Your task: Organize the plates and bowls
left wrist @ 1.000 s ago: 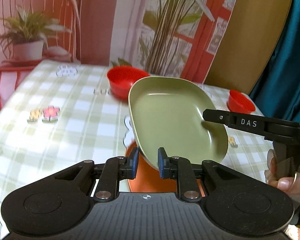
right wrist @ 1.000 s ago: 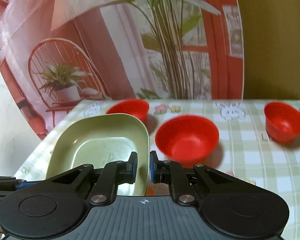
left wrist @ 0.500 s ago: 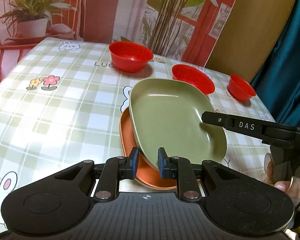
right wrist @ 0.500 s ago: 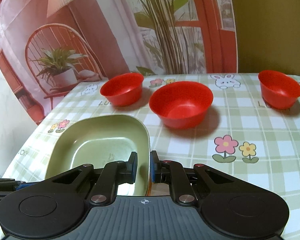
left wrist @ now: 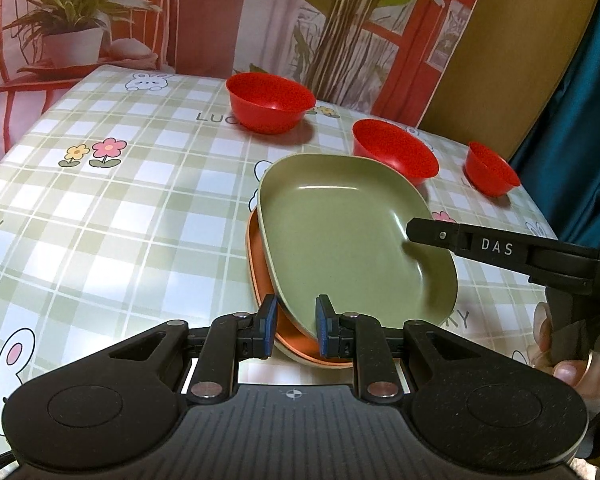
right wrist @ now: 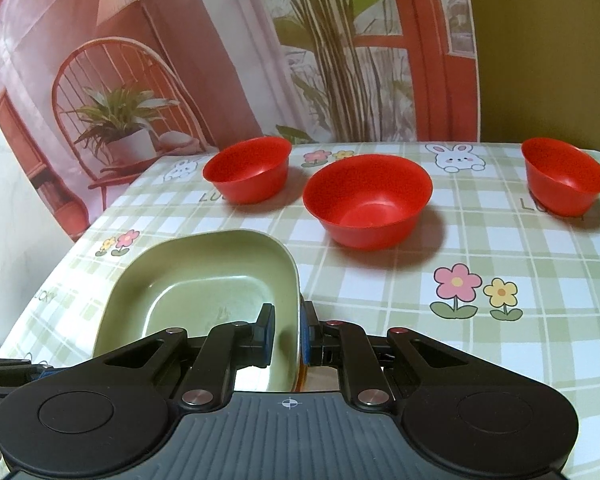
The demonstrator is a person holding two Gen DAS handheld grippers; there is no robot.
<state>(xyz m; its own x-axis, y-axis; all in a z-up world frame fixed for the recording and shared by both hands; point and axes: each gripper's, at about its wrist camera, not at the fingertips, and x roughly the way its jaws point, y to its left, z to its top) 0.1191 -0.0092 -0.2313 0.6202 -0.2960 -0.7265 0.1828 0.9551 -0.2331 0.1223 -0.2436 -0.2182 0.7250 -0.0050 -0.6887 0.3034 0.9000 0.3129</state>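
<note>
A green plate (left wrist: 348,236) lies askew on an orange plate (left wrist: 260,276) on the checked tablecloth. My left gripper (left wrist: 296,326) straddles the green plate's near rim, its jaws a little apart around it. My right gripper (right wrist: 286,334) straddles the plate's right rim (right wrist: 204,280), with a small gap between the rim and the left pad. The right gripper also shows in the left wrist view (left wrist: 500,248). Three red bowls stand behind: left (left wrist: 270,102), middle (left wrist: 394,150), right (left wrist: 490,168).
The table (left wrist: 100,216) ends at a printed backdrop (left wrist: 220,12) at the back. A brown panel (left wrist: 512,52) and teal curtain (left wrist: 580,128) stand at the right. In the right wrist view the bowls stand left (right wrist: 248,170), middle (right wrist: 366,200) and right (right wrist: 564,176).
The green plate has come down from a tilted, lifted pose onto the orange plate. Both grippers came down with it and their jaws have eased a little apart.
</note>
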